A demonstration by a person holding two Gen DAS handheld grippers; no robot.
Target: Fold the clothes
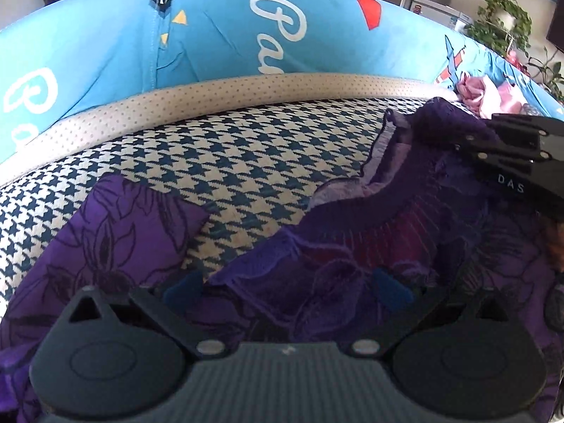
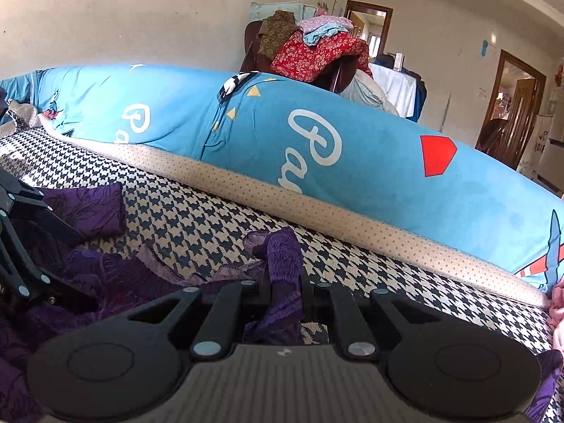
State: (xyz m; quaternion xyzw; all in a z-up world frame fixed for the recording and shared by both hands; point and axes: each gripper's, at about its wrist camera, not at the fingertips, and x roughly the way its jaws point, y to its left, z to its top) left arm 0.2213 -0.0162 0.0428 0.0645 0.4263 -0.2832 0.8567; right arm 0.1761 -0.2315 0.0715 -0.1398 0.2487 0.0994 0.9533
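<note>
- Left tool (image 1: pixel 287 287): black plastic, its blue-padded fingers (image 1: pixel 391 290) spread apart over the purple garment (image 1: pixel 335 246), pressing on nothing.
- Purple garment: soft, floral-printed cloth with fuzzy, lacy edges, lying rumpled across the houndstooth mattress (image 1: pixel 218 162); one flat sleeve-like end (image 1: pixel 116 232) reaches leftward.
- Houndstooth mattress: woven dark-and-cream check, edged by a beige dotted band (image 1: pixel 246 91).
- Blue bolster (image 1: pixel 211 35): smooth, rounded, printed with white script and red and yellow shapes, lying behind the band.
- Right tool (image 2: pixel 285 282): fingers together, clamped on a bunched, upright fold of the purple garment.
- Pink clothes (image 1: pixel 476 90): crumpled at the far right.
</note>
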